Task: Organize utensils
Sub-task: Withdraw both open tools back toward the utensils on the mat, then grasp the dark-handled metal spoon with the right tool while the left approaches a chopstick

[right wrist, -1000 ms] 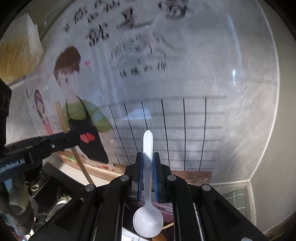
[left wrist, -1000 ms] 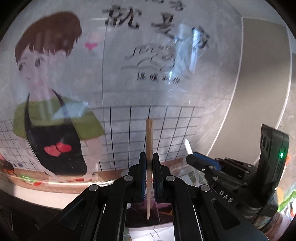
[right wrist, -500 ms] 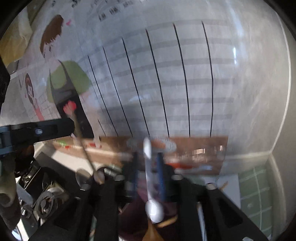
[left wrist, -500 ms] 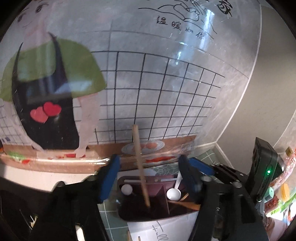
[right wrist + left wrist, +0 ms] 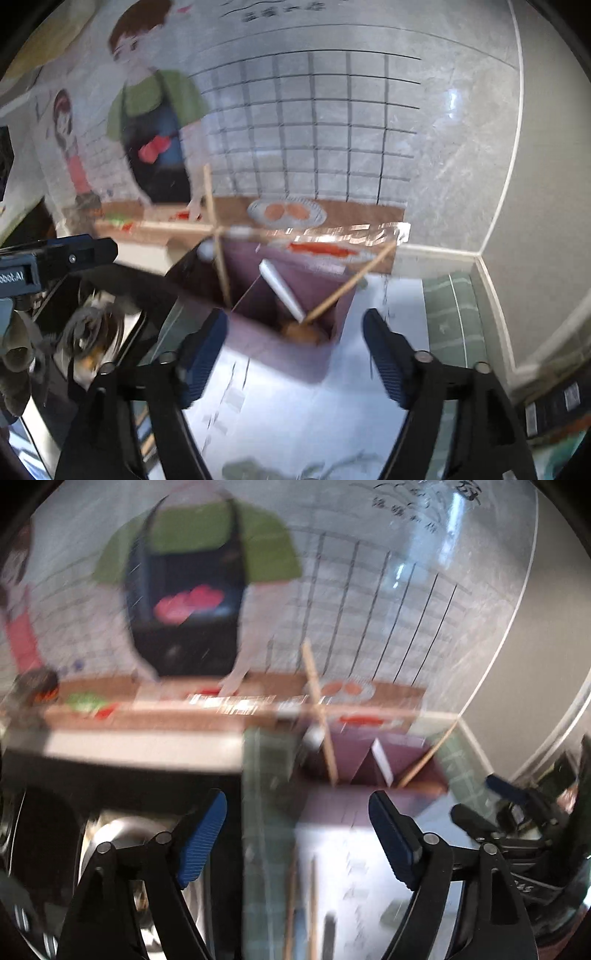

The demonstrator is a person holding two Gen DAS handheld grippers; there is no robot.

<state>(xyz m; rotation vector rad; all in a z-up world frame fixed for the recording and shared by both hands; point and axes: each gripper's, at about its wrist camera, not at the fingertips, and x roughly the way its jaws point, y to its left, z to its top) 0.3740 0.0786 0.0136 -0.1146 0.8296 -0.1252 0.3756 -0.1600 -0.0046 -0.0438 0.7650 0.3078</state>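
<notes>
While both views are smeared by motion blur, the main count holds: one dark purple box point(image 5: 295, 354) with an inner divider stands on a white sheet point(image 5: 314, 413) on the worktop point(image 5: 447, 325), close to the wall. In the right wrist view four utensils sit in the box: a chopstick point(image 5: 218, 254) leaning up out of the left compartment, a small white spoon point(image 5: 206, 250) at its side near the rim, a white spoon handle point(image 5: 282, 291) slanting down into the right compartment, and a second wooden stick point(image 5: 347, 288) leaning out over the box's right edge. The left wrist view shows the same box point(image 5: 369, 768) with the chopstick point(image 5: 321, 720), the white handle point(image 5: 382, 764) and the second stick point(image 5: 424, 758); in front of it two or three more thin utensils point(image 5: 303, 904) lie on the worktop, too blurred to count surely.

The left tongs point(image 5: 297, 834) are spread wide with nothing between the blue pads, short of the box. The right tongs point(image 5: 291, 349) are likewise wide apart and empty, the box's near wall lying between the fingers in the picture.

The box's far rim lies near the illustrated wall sticker point(image 5: 295, 147). To its right the sheet and a green mat point(image 5: 450, 317) leave open worktop up to the corner of the wall. To its left is a dark hob point(image 5: 92, 332), and the left tongs' tip point(image 5: 74, 254) reaches in from that side.
</notes>
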